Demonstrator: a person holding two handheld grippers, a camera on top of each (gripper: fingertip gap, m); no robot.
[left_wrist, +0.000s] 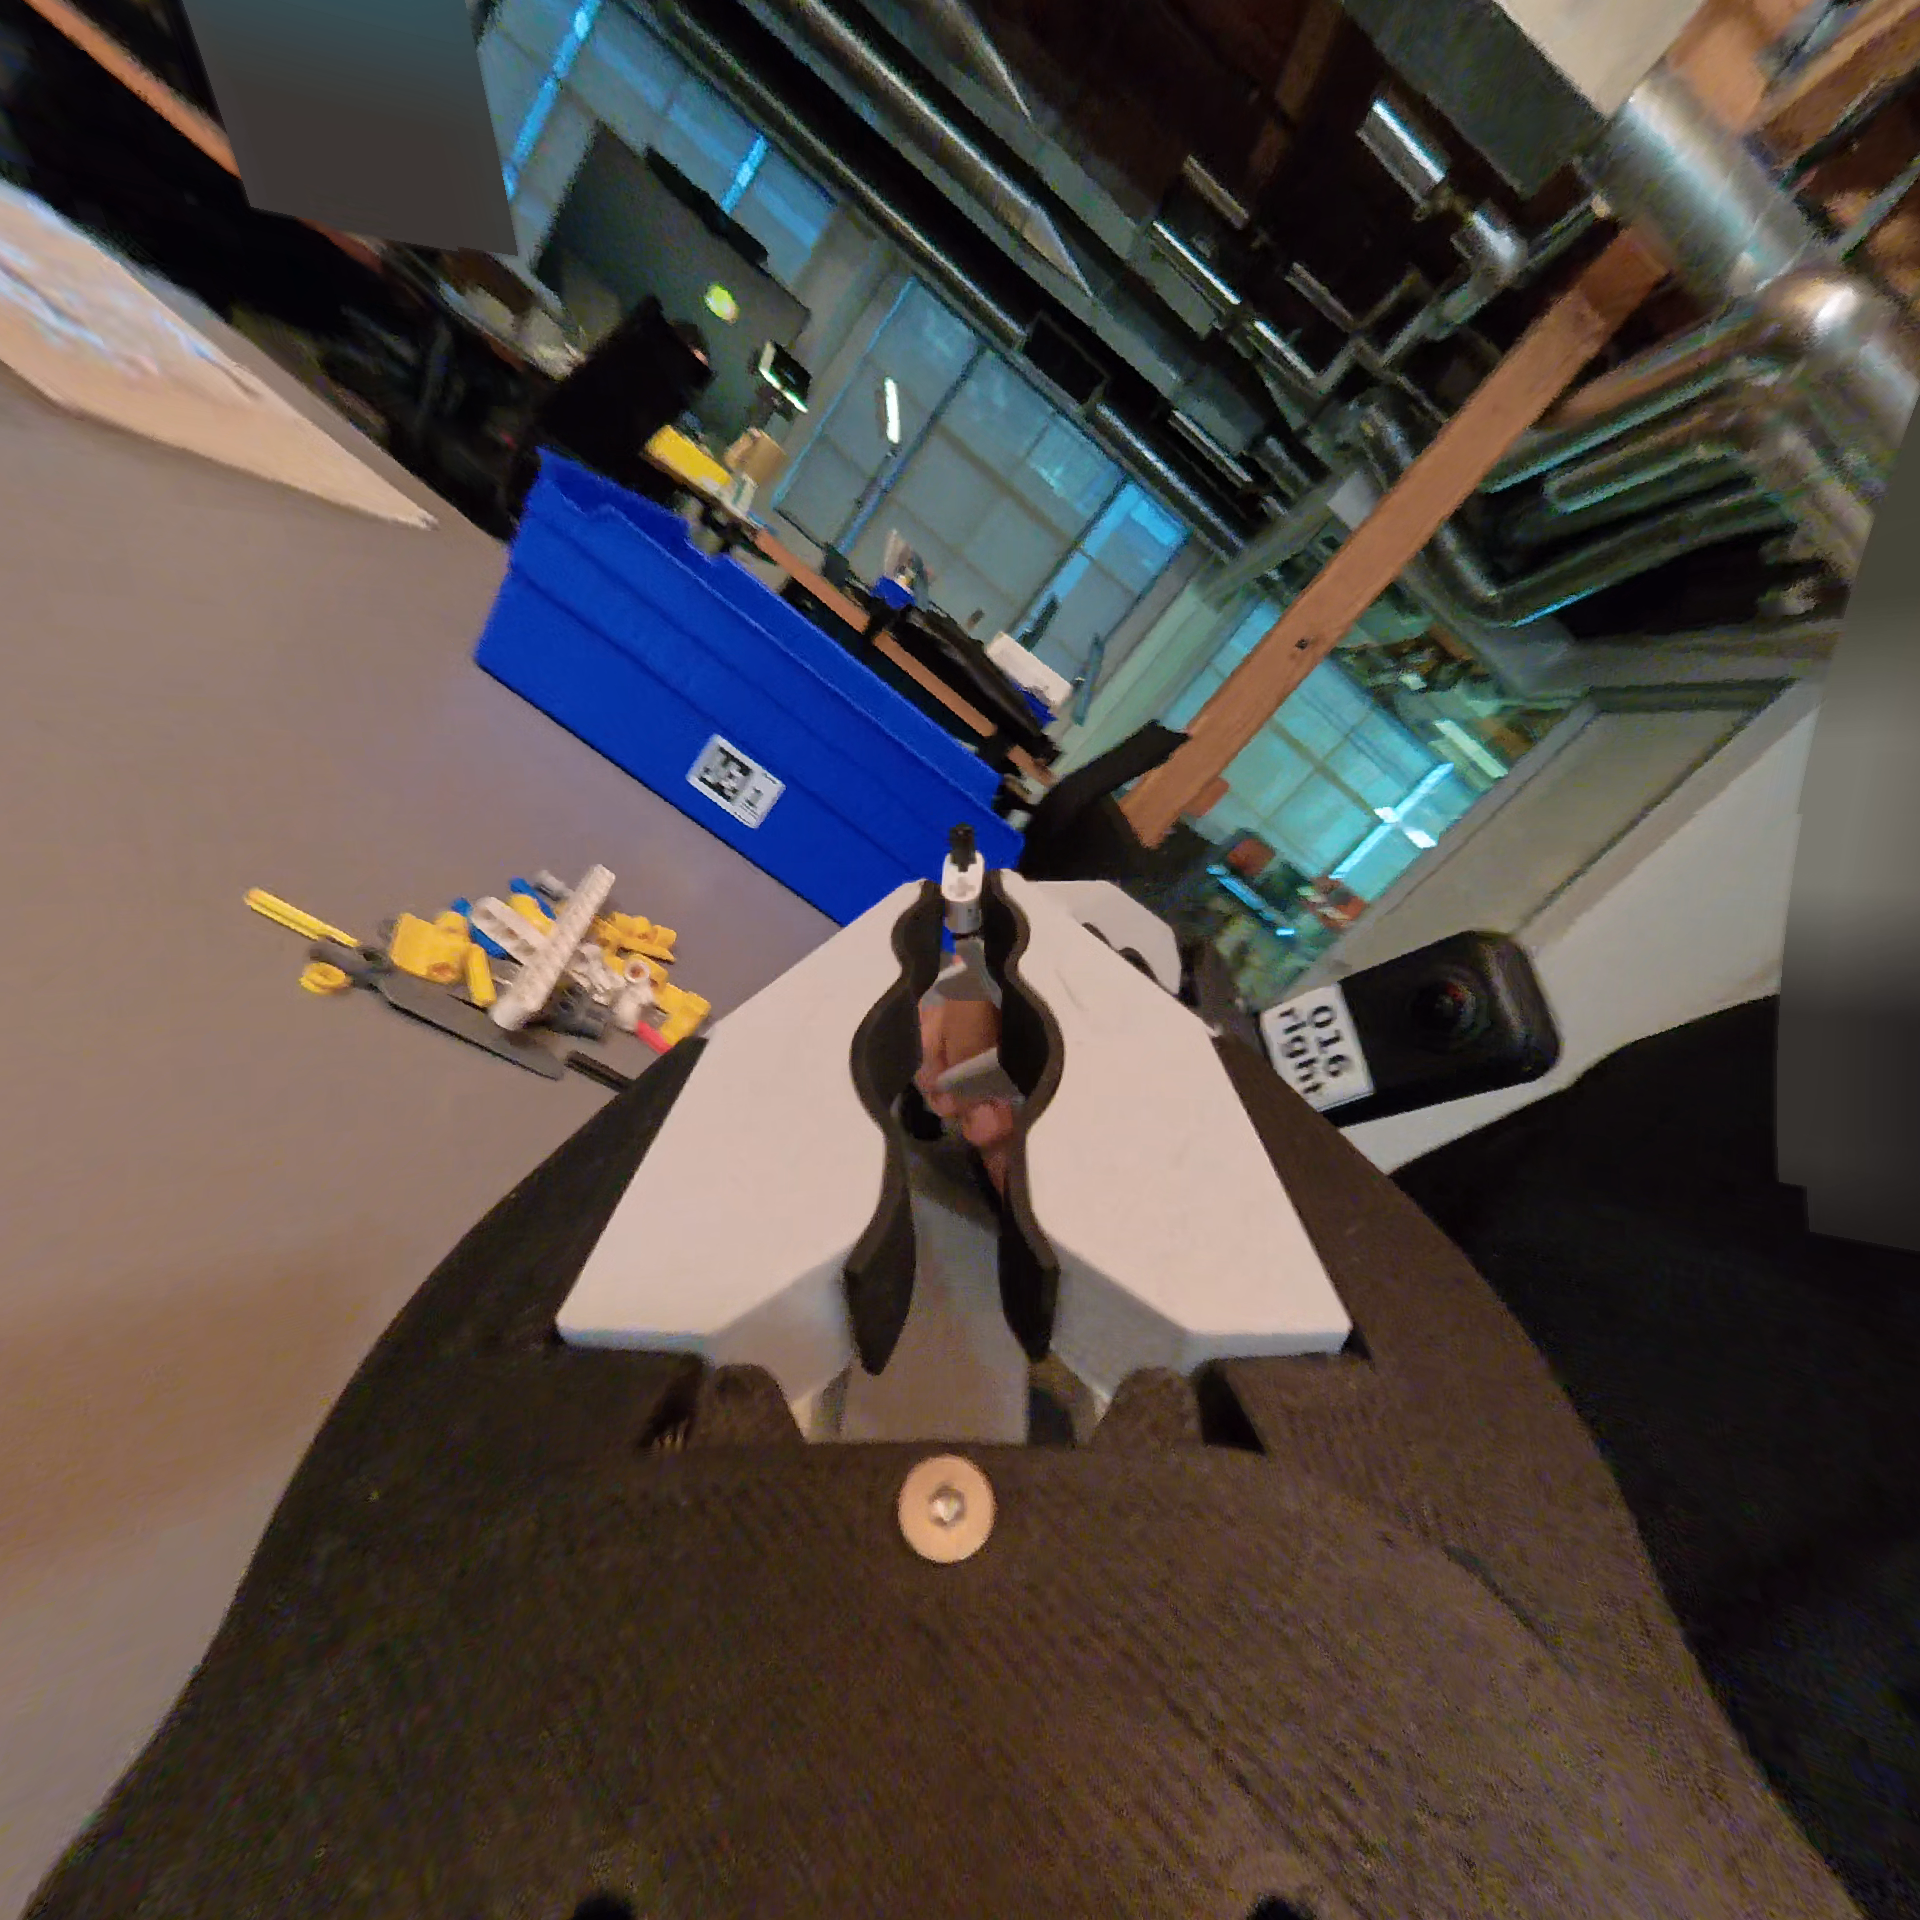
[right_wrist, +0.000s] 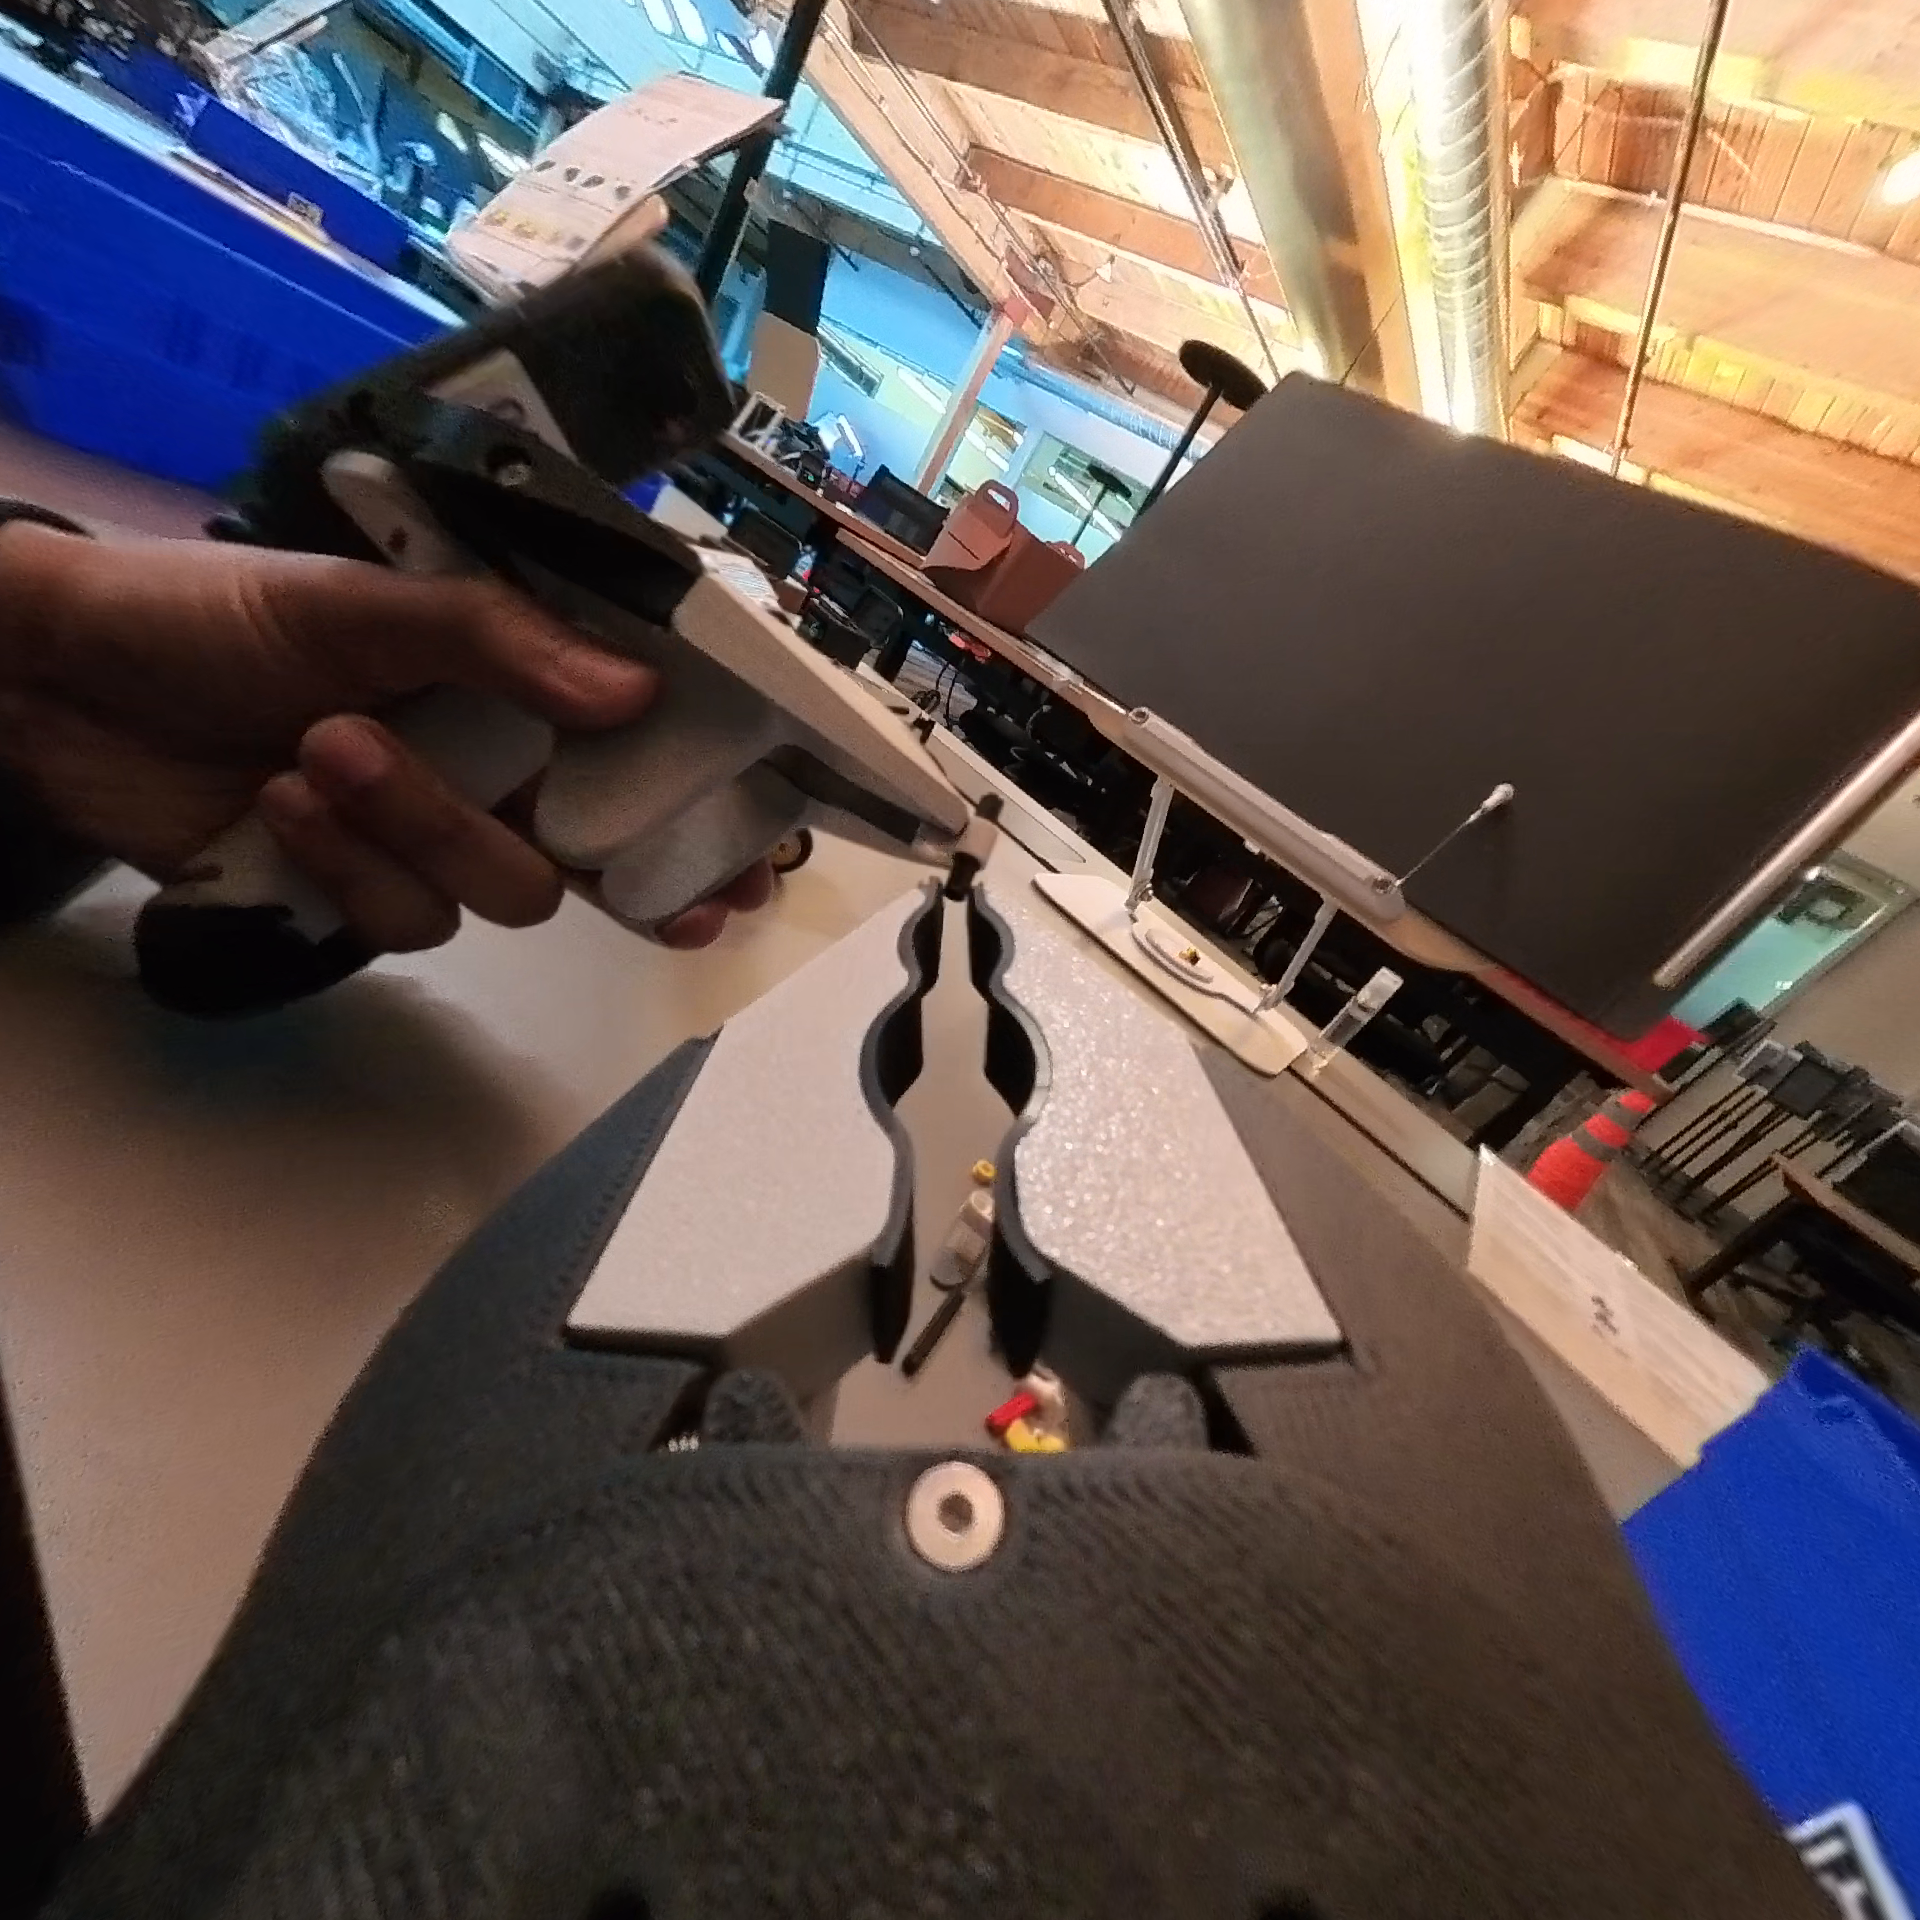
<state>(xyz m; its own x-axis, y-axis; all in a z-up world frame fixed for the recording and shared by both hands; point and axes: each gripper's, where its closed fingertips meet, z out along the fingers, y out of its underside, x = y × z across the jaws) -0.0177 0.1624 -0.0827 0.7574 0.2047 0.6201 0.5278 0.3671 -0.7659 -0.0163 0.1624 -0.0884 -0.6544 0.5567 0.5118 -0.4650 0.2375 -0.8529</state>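
In the left wrist view my left gripper (left_wrist: 961, 899) is shut on a small white connector (left_wrist: 958, 875) with a black axle (left_wrist: 962, 837) sticking out of its top. It is held in the air above the grey table (left_wrist: 208, 727). The right wrist view shows the same left gripper (right_wrist: 961, 826), held by a hand (right_wrist: 260, 707), with the white connector (right_wrist: 982, 831) at its tip. The black axle (right_wrist: 958, 871) points down into the tips of my right gripper (right_wrist: 951, 904), which is shut on the axle's lower end. The right gripper's camera body (left_wrist: 1455, 1008) shows just beyond the left gripper.
A pile of yellow, white and blue building pieces (left_wrist: 520, 961) lies on the table left of the grippers. A blue bin (left_wrist: 675, 675) stands behind it. Loose small pieces (right_wrist: 961, 1236) lie under the right gripper. A dark panel on a stand (right_wrist: 1455, 675) and a white box (right_wrist: 1590, 1288) stand to the right. The grippers are tip to tip, or close to it.
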